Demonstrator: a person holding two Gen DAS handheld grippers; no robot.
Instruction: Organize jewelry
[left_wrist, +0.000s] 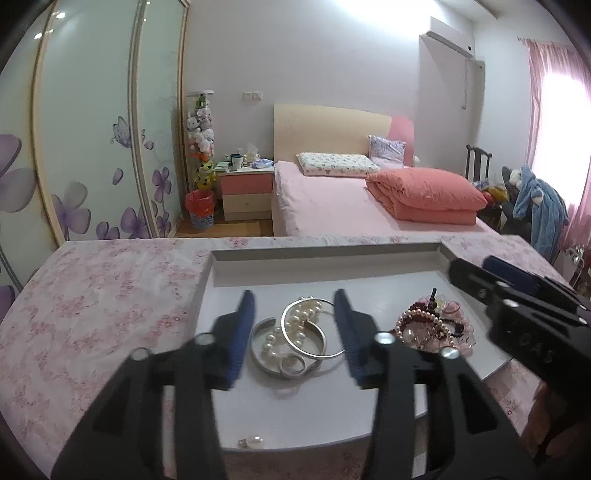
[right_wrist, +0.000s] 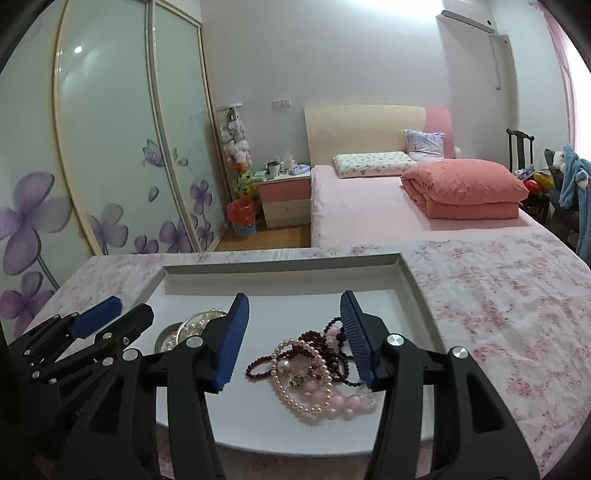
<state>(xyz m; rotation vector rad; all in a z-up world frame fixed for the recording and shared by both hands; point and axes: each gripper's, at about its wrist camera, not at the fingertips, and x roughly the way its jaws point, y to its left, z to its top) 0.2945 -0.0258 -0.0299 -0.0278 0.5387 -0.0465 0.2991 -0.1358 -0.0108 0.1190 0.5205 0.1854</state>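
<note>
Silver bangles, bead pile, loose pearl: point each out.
silver bangles (left_wrist: 322, 338), left wrist view, rim of the large bangle.
bead pile (right_wrist: 314, 373), right wrist view, middle of the tangle.
loose pearl (left_wrist: 255, 441), left wrist view, its round body.

The tray's (right_wrist: 417, 291) far half lies bare, walled by its raised rim. Nearer, silver bangles (left_wrist: 303, 332) and a bead pile (right_wrist: 314, 369) crowd the floor, a clear strip seemingly between them.

Glossy metal bangles (left_wrist: 303, 338), lustrous pearl beads (right_wrist: 295, 391), smooth matt white tray (left_wrist: 314, 413), floral cloth (left_wrist: 92, 325) underneath.
</note>
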